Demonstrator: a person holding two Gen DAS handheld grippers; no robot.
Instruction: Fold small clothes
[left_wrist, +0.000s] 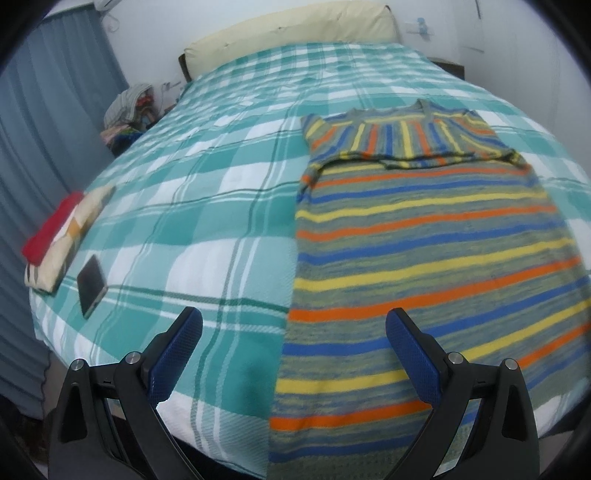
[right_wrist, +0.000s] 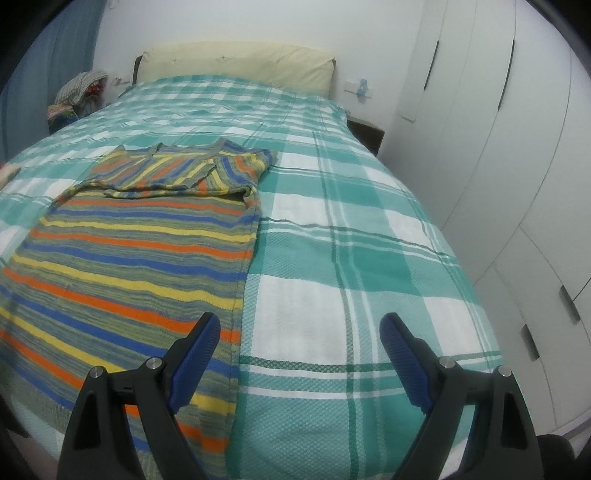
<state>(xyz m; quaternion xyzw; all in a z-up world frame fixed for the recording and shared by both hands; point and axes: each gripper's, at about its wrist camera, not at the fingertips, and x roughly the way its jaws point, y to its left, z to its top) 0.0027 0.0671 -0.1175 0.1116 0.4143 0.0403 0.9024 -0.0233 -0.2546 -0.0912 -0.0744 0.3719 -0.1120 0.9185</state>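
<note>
sleeves folded in; striped sweater (left_wrist: 424, 240) flat on bed (left_wrist: 207, 206) ahead. left tongs (left_wrist: 293, 332), right tongs (right_wrist: 300, 334) released, empty. next, likely: grip hem corners, fold up.

Nothing here can be read. The striped sweater (left_wrist: 424, 240) carries only coloured bands, the checked bedspread (left_wrist: 207, 206) only its pattern, and the phone (left_wrist: 92, 284) lies with a dark, blank screen. The small fitting on the wall (right_wrist: 360, 88) is too blurred for any lettering to show.
</note>
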